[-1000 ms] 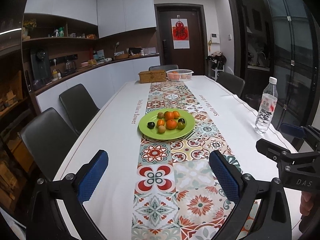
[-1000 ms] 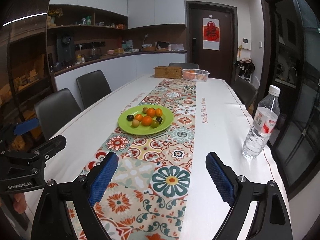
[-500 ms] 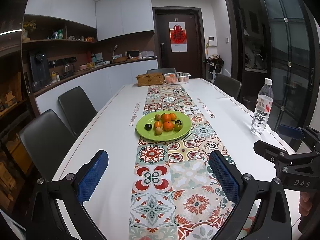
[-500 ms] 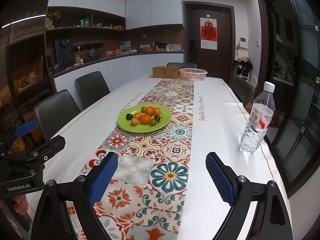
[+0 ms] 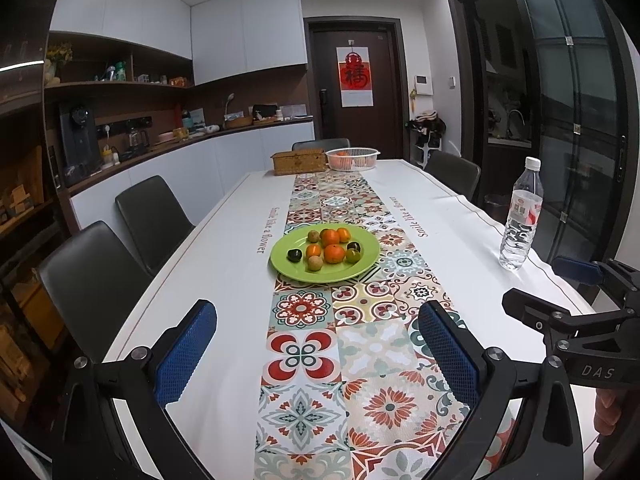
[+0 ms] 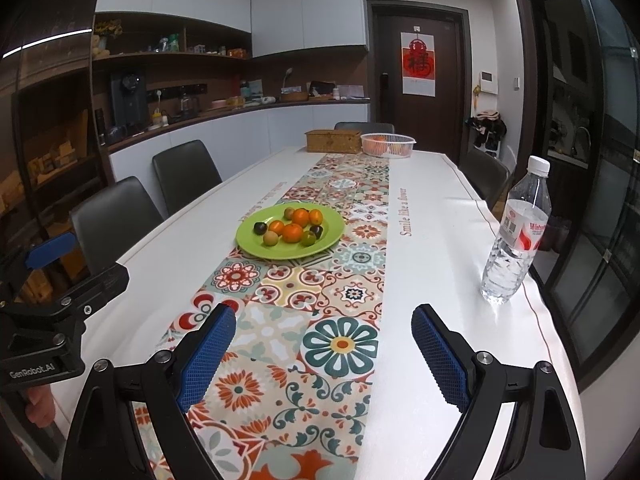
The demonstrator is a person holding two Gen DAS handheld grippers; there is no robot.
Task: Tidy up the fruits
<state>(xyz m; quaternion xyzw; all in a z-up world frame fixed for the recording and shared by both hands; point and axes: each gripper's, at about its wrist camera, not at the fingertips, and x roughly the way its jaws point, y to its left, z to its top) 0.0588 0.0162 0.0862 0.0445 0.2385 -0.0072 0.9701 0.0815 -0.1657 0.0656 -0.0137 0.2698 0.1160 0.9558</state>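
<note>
A green plate sits mid-table on the patterned runner, also in the right wrist view. It holds several small fruits: oranges, brownish-green ones and dark ones. A white basket with orange fruit stands at the far end. My left gripper is open and empty above the near end of the table. My right gripper is open and empty beside it, well short of the plate.
A water bottle stands near the table's right edge. A woven box sits beside the basket. Dark chairs line the left side and far end. The right gripper's body shows at right.
Both grippers have tilted and pulled back a little, so the plate appears lower and slightly nearer centre. Nothing on the table moved. Both jaws stay open.
</note>
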